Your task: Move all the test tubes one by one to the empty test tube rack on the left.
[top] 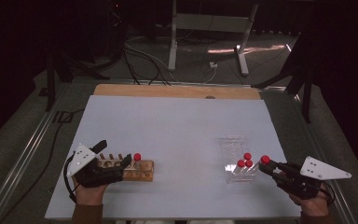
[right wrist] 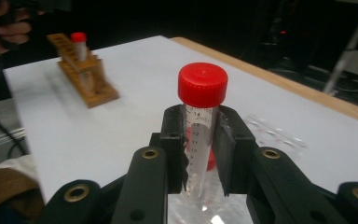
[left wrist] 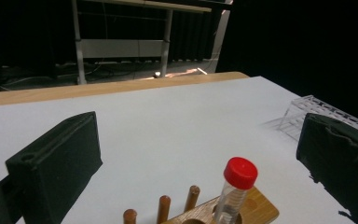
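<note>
Right gripper view shows the right gripper [right wrist: 199, 149] with its fingers [right wrist: 173, 140] closed on a clear tube [right wrist: 200, 140] with a red cap; the pads clamp the graduated body just under the cap, and the tube stands upright between them, its long axis running bottom to top of that view. Below and just beyond the fingers lies the clear plastic rack [right wrist: 270, 135], blurred. From the high view the same gripper [top: 266, 167] sits at the near right of the worktop [top: 177, 135], the held tube's red cap [top: 265, 159] just right of the clear rack [top: 235, 161], where three more red-capped tubes [top: 245, 161] stand.

Far off to the left is the wooden rack [top: 137, 170], at the near left of the worktop, with one red-capped tube [top: 137, 161] already standing in it. The left gripper [top: 114, 163] is at that rack, its fingers [left wrist: 58, 158] spread wide apart either side with nothing pressed between them; in the left gripper view the wooden rack [left wrist: 251, 212] and its tube [left wrist: 233, 191] rise between the two open pads.

The coming move looks like a carry: the held tube must travel leftward across the worktop to the wooden rack, kept upright so its bottom end meets an empty hole. The left hand is far nearer that rack, seemingly placed to steady it
</note>
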`<state>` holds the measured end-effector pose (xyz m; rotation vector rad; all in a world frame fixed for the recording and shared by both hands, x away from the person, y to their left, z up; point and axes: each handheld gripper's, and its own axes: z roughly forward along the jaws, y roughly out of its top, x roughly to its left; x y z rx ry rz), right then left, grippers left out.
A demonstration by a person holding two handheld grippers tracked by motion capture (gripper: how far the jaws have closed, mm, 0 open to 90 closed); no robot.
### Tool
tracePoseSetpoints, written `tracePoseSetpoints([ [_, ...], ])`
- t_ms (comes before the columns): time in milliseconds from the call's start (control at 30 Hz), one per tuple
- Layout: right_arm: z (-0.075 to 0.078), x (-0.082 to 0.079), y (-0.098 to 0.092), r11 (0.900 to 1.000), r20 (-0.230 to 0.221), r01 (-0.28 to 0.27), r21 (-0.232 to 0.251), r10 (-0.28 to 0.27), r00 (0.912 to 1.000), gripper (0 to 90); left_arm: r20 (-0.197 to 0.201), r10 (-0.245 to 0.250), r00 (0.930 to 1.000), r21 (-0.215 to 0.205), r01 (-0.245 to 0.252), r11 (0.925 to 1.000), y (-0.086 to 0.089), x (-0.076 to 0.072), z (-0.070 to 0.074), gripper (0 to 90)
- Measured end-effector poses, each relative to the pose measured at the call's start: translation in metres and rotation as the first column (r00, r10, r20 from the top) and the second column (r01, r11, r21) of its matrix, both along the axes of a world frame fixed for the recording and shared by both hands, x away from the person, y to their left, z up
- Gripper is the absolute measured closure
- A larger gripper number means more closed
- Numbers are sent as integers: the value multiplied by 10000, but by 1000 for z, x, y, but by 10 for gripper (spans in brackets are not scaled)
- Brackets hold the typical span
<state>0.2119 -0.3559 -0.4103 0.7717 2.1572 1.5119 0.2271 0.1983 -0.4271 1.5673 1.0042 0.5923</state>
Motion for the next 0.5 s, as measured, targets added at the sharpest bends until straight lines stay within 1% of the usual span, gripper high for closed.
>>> tracePoseSetpoints([
  [67, 0, 0, 5, 9998, -49, -191, 0, 191, 9998, 744, 44, -98, 9999, -26, 98, 9999, -2, -1, 2, 6],
  [133, -1, 1, 10, 9992, -136, -373, 169, 375, 9992, 744, 91, -221, 9997, -50, 221, 9997, -6, -2, 5, 6],
  [200, -2, 3, 15, 9983, -188, -526, 257, 531, 9984, 744, 94, -361, 9993, 69, 360, 9993, -11, -2, 9, 6],
  [300, -4, 6, 22, 9969, -270, -682, 394, 693, 9972, 744, 93, -653, 9978, -70, 654, 9978, -19, -3, 15, 6],
  [400, -4, 10, 29, 9958, -318, -755, 518, 772, 9965, 744, 144, -1049, 9944, -80, 1051, 9944, -31, -2, 24, 7],
  [500, -3, 14, 38, 9947, -307, -899, 502, 915, 9953, 744, 206, -1395, 9900, -23, 1396, 9902, -46, -2, 33, 11],
])
